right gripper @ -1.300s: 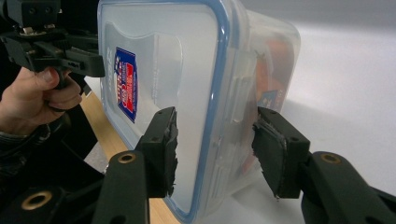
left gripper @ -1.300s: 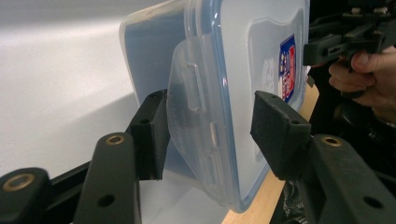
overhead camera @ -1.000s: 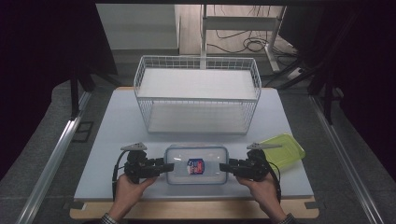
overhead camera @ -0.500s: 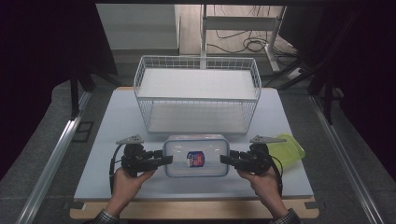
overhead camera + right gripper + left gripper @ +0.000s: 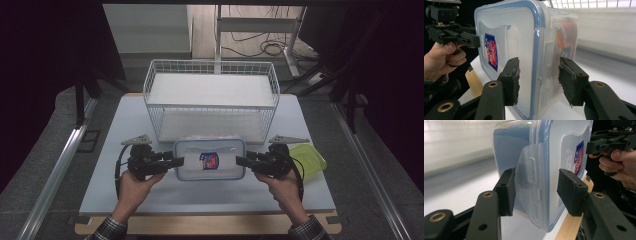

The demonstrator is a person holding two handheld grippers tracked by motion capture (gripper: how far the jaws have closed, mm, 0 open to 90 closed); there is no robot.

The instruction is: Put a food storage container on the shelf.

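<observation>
Box (image 5: 210, 159) in the middle is the landmark: a clear plastic one with a blue-rimmed lid, lifted just in front of the white wire basket (image 5: 212, 95). To the left of the box, your left hand-held gripper (image 5: 177, 162) reaches its left end. Its jaws stand apart on either side of the side clip (image 5: 530, 187), with a gap on the lid side, so it is not squeezing. To the right of the box, your right hand-held gripper (image 5: 240, 161) does the same at the other end, jaws spread around the rim, not pressed on it. Further right of the box, a green lid (image 5: 307, 159) lies on the table (image 5: 115, 125).
</observation>
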